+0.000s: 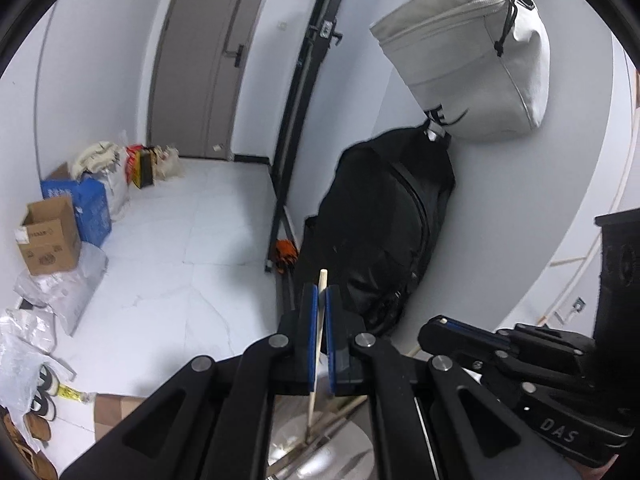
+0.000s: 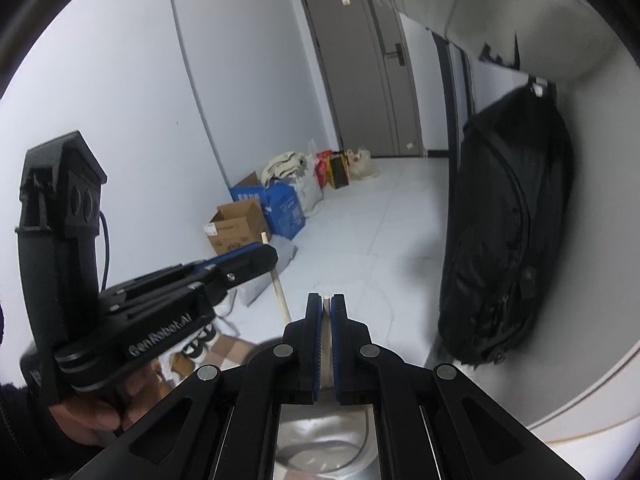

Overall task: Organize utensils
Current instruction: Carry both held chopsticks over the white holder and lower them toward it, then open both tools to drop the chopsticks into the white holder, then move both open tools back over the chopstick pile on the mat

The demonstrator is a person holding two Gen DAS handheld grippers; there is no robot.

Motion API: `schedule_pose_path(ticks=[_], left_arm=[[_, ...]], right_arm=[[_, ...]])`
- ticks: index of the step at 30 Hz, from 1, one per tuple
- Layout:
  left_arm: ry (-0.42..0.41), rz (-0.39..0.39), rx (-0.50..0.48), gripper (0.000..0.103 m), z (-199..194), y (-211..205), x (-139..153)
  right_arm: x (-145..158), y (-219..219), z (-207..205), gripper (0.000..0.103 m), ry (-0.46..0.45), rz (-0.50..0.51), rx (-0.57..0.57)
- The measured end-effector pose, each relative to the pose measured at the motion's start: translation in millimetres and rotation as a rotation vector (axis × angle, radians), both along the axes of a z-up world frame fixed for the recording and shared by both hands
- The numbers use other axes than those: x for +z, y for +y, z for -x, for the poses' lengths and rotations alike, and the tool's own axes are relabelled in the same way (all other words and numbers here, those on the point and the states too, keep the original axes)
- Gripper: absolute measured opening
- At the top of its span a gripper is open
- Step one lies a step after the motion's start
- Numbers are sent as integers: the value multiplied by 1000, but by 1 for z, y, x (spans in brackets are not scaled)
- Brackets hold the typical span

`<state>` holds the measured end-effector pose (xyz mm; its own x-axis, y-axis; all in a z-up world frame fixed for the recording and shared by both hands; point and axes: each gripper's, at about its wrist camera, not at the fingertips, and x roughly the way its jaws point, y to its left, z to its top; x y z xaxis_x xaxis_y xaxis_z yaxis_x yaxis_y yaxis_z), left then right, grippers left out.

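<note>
My left gripper (image 1: 321, 294) is shut on a pale wooden chopstick (image 1: 319, 320) that stands nearly upright between the blue pads; its lower end reaches down to a shiny metal container (image 1: 320, 452) where other wooden sticks lie. My right gripper (image 2: 326, 300) is shut on a second pale wooden stick (image 2: 327, 344), held upright above the same metal container (image 2: 320, 436). In the right wrist view the left gripper (image 2: 256, 254) shows at the left with its chopstick (image 2: 280, 294). In the left wrist view the right gripper (image 1: 444, 326) shows at the lower right.
A black backpack (image 1: 384, 232) leans on the wall under a hanging white bag (image 1: 468, 56). Cardboard and blue boxes (image 1: 64, 224), plastic bags and shoes (image 1: 42, 396) line the left of the tiled floor. A grey door (image 1: 204, 60) is at the far end.
</note>
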<state>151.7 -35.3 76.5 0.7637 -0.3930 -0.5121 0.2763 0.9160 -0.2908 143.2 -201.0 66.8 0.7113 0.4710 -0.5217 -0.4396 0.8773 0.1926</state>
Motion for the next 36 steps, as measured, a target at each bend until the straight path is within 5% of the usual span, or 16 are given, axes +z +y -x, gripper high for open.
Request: schedule_pose_path(ticks=[13,18,21,23,25,31,36], left_arm=[[188,66,-117,2,-11,3,-10],[281,103,-129,20,-15,8,-11],[249,67,-130,22,-2,9,-1],[231,50,-122,32,9,10,5],[212,40,-99,48,18,14,9],[169,-6,0,51,46,23,8],[181,-22,54,60,67,26,1]], right_arm=[[4,-15,13,7,27,-56,-12],[-1,-19,8,10,55,-108,-23],[-3,-28,13,23,68,-140,-59],[-2,-34,19,41,70,-151,-65],[-1,-40,30,42,59,-145,-74],[0,-50,57,63,46,-123,-85],[1,-49,79,70,47,-133,-78]])
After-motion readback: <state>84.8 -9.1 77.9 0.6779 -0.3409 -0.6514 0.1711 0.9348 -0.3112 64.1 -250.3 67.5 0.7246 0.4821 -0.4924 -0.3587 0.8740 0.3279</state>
